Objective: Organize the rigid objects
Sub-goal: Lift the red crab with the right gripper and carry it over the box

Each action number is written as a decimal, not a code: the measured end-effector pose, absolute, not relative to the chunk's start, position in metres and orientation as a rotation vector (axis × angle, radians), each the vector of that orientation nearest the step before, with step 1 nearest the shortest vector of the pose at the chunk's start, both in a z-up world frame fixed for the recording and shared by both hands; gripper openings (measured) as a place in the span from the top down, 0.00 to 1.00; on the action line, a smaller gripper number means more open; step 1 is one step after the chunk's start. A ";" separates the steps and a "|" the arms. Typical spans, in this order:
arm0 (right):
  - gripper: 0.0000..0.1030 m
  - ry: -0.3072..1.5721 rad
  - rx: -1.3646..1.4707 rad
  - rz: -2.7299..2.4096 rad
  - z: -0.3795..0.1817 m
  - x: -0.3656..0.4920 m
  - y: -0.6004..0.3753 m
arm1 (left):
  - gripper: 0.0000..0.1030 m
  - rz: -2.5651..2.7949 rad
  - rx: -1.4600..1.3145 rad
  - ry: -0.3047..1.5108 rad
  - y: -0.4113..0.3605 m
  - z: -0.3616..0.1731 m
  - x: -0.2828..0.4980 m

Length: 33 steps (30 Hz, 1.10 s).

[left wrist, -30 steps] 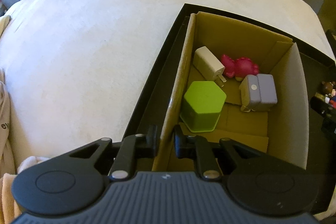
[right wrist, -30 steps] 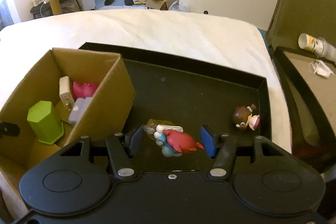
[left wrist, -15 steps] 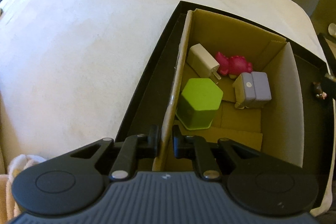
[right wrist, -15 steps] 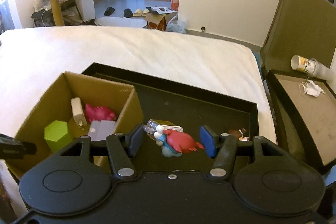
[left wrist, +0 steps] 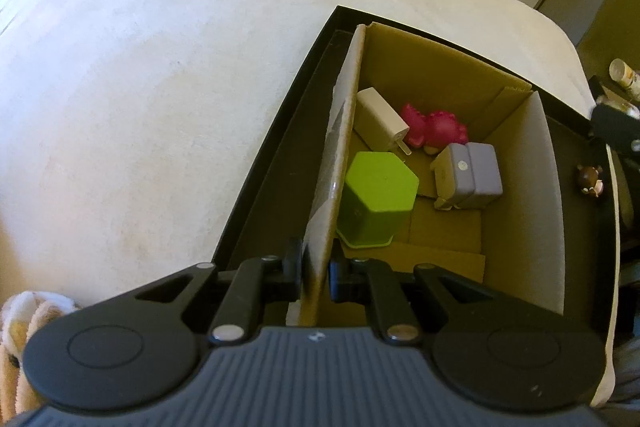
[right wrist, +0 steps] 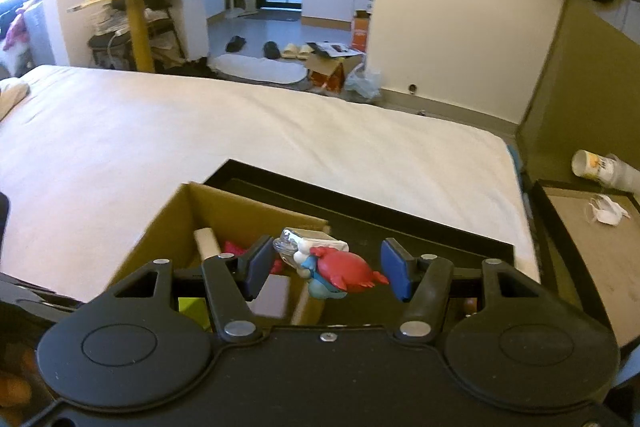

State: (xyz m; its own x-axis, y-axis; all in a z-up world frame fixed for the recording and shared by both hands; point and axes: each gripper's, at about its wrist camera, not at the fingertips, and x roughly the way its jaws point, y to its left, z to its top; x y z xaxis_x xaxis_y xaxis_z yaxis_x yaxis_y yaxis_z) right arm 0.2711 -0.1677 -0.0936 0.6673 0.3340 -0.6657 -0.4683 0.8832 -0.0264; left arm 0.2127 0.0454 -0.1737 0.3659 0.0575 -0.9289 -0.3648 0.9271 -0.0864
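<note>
My left gripper [left wrist: 314, 269] is shut on the left wall of the cardboard box [left wrist: 340, 131], which stands in a black tray [left wrist: 264, 163] on the bed. Inside lie a green hexagonal block [left wrist: 376, 187], a white charger [left wrist: 380, 117], a pink toy [left wrist: 436, 129] and a lilac block [left wrist: 470, 173]. My right gripper [right wrist: 326, 267] is shut on a red and blue toy figure [right wrist: 340, 269] with a clear part, held above the box [right wrist: 240, 219], near its right wall. A small brown figure [left wrist: 590, 179] lies in the tray right of the box.
The white bed [right wrist: 200, 131] spreads left and behind. A second black tray [right wrist: 592, 227] at the right holds a crumpled white mask [right wrist: 608, 211]; a cup [right wrist: 596, 167] lies behind it. A towel [left wrist: 24, 311] sits at the near left.
My right gripper has risen with the toy figure and moved left, from over the tray floor to above the box. My left gripper keeps its hold on the box wall.
</note>
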 end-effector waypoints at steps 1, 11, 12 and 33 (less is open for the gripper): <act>0.44 0.709 -0.208 0.463 -0.094 0.271 -0.164 | 0.89 0.274 -0.303 1.168 0.046 -0.174 0.213; 0.44 0.754 -0.261 0.522 -0.110 0.269 -0.123 | 0.88 0.248 -0.315 1.162 0.053 -0.175 0.211; 0.44 0.761 -0.266 0.524 -0.112 0.270 -0.120 | 0.88 0.246 -0.319 1.161 0.053 -0.175 0.211; 0.44 0.877 -0.230 0.544 -0.142 0.283 -0.097 | 0.88 0.241 -0.359 1.154 0.062 -0.179 0.209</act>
